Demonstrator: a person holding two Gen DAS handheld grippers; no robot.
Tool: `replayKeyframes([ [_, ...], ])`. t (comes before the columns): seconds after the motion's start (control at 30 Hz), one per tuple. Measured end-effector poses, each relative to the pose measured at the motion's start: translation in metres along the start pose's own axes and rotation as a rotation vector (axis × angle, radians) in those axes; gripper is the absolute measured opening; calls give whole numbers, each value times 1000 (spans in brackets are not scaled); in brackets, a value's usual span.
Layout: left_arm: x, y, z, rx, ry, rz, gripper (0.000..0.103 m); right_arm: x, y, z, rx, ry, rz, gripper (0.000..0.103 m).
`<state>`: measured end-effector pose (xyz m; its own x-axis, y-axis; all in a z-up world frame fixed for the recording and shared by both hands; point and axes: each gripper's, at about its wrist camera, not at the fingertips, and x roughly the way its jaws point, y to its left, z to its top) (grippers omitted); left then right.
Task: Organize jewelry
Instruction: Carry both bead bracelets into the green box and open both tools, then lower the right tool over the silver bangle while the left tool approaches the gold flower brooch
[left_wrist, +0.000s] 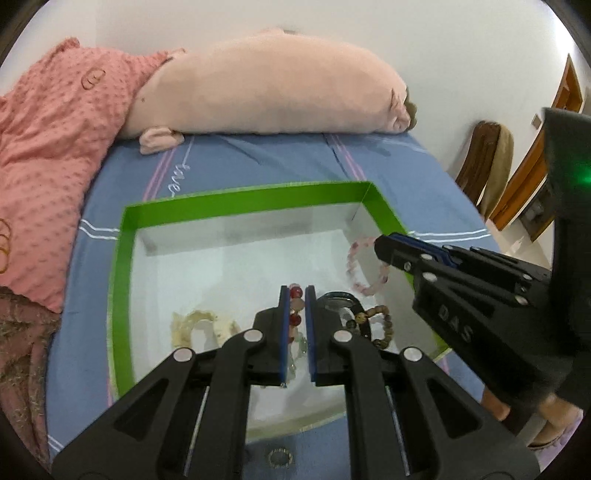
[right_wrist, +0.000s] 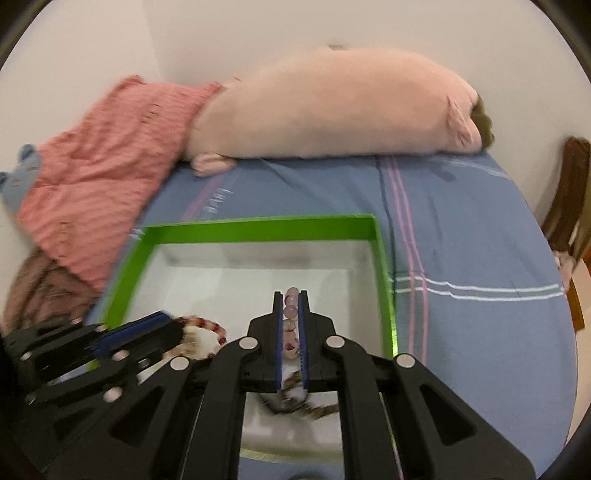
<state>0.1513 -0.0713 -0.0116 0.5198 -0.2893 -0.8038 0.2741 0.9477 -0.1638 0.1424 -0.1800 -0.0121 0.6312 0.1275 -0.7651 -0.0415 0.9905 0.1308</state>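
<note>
A green-rimmed box (left_wrist: 122, 258) with a white floor lies on the bed; it also shows in the right wrist view (right_wrist: 384, 280). My left gripper (left_wrist: 296, 295) is shut on a red and pink bead bracelet (left_wrist: 295, 306) over the box. My right gripper (right_wrist: 291, 299) is shut on a pale pink bead bracelet (right_wrist: 290, 314); the same bracelet (left_wrist: 354, 273) hangs from the right gripper (left_wrist: 384, 247) in the left wrist view. In the box lie a cream bracelet (left_wrist: 192, 325), a dark bangle (left_wrist: 336, 299) and a brown bead bracelet (left_wrist: 384, 325).
A blue striped sheet (left_wrist: 258, 166) covers the bed. A pink plush pillow (left_wrist: 258, 85) and a pink blanket (left_wrist: 55, 147) lie at the back and left. A small ring (left_wrist: 280, 458) lies on the sheet before the box. A wooden chair (left_wrist: 484, 162) stands at right.
</note>
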Motion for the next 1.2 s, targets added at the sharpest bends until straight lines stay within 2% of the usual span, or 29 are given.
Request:
replayKeyframes([
  [0.1,14,3,-1,-2,26,12,8,23,-16,-2,25,40,-36,7],
  [0.3,27,8,-3,3,51,41,8,38,-21,-5,15,73,-57,7],
  [0.37,26,11,-2,-9,45,46,8,37,-21,-6,3,74,-64,16],
  [0.43,24,13,-2,-18,38,47,8,35,-20,-6,9,67,-67,38],
  [0.63,18,17,-3,-28,23,47,9,20,-16,-4,14,20,-47,41],
  [0.77,2,20,-2,-36,5,49,19,7,-11,-3,14,3,-14,44],
  [0.83,-14,20,-4,-31,-9,52,22,-4,-3,-4,-2,-8,-1,52],
  [0.87,-24,19,-7,-20,-18,57,25,-11,1,-5,-13,-15,4,56],
  [0.93,-47,19,-20,18,-40,78,32,-27,11,-10,-49,-20,15,57],
  [1.0,-63,22,-38,46,-51,106,46,-45,22,-24,-106,2,47,57],
  [1.07,-76,33,-62,41,-42,130,47,-61,28,-41,-150,34,83,57],
  [1.13,-79,46,-83,15,-14,120,47,-75,32,-62,-192,75,131,56],
  [1.2,-73,58,-101,-15,32,101,47,-79,35,-84,-239,115,139,56],
])
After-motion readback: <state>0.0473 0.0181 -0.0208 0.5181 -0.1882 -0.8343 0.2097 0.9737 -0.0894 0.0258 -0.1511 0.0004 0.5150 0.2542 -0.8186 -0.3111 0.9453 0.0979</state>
